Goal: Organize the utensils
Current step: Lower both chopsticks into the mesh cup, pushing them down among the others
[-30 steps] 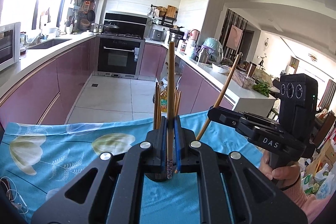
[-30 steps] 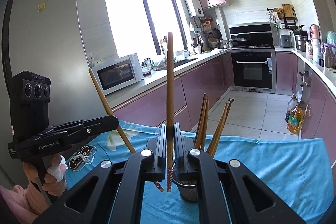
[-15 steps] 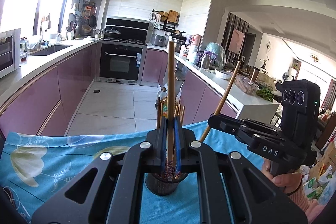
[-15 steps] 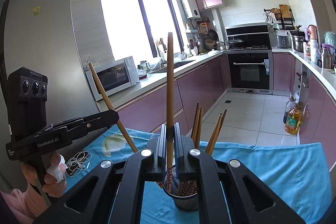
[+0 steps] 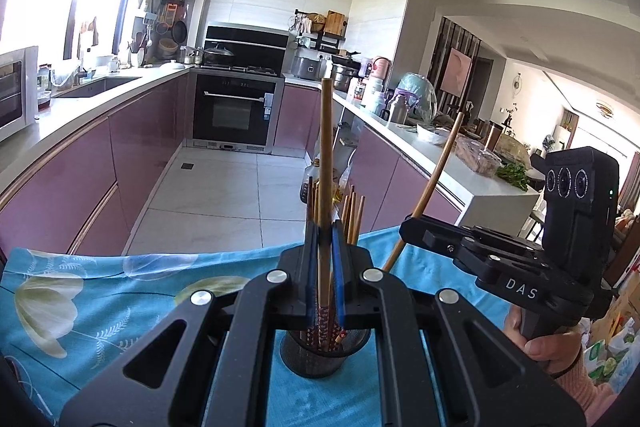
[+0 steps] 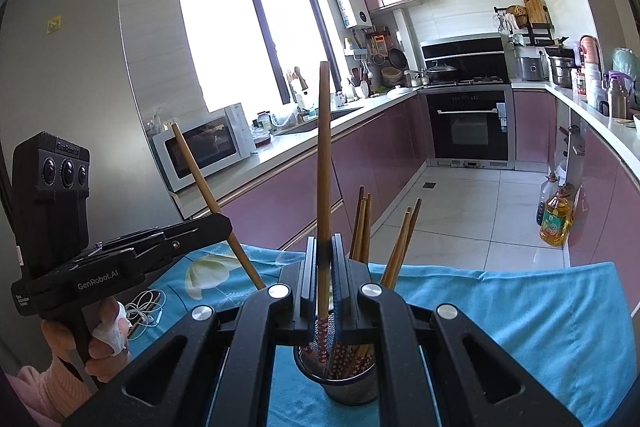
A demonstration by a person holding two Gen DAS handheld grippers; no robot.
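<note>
While both jaws clamp one each, long brown chopsticks with red-patterned tips over mesh holder

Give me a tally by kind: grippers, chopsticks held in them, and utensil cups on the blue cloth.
Grippers: 2 (left gripper, right gripper)
Held chopsticks: 2 (left chopstick, right chopstick)
Mesh cup: 1
Total: 5

Both wrist cameras look along their fingers, close above the shared mesh cup.
</note>
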